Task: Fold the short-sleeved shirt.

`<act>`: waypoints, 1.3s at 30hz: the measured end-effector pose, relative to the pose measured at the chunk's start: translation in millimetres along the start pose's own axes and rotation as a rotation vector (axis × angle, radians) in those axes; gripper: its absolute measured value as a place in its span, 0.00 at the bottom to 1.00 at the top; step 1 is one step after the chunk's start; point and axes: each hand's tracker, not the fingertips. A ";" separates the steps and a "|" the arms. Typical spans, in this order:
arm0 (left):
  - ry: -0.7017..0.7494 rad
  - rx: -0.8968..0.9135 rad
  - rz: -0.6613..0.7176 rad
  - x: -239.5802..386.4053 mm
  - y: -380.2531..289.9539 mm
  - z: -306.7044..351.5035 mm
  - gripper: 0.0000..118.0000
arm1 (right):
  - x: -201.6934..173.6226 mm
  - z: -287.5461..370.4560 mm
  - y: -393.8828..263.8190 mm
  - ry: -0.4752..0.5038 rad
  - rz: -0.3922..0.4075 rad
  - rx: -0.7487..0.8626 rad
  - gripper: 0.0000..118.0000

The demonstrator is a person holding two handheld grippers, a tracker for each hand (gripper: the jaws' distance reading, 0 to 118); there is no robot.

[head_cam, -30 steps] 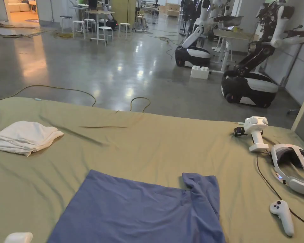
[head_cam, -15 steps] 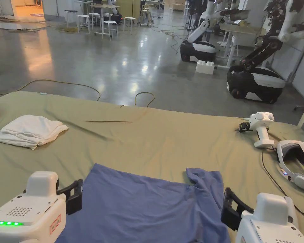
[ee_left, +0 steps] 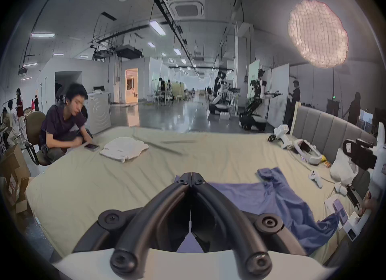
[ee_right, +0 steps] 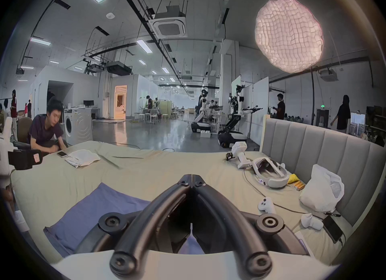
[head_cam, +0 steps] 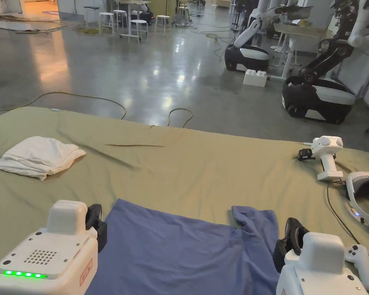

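Grippers are hovering with jaws clenched, grasping nothing — left gripper at seven o'clock, right gripper at four — flanking the blue short-sleeved shirt, likely lining up for its edges.

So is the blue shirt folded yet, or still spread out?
Mostly spread: the blue shirt lies flat on the bed, only its right sleeve rumpled.

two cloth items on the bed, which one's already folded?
The white cloth at the far left, a compact bundle. The blue shirt lies spread between the grippers, one sleeve rumpled.
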 end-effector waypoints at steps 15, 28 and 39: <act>-0.034 -0.545 0.065 -67.5 5.3 -279.3 0.24 | 20.0 -55.6 -39.4 0.005 -0.014 -0.236 0.00; 0.014 -0.765 -0.011 -19.6 -15.5 -354.2 0.57 | 65.6 -65.8 -60.0 -0.089 -0.029 -0.371 0.00; -0.004 -0.698 -0.213 12.5 -10.4 -321.2 0.05 | 95.5 -159.5 -76.4 -0.050 -0.120 -0.616 0.30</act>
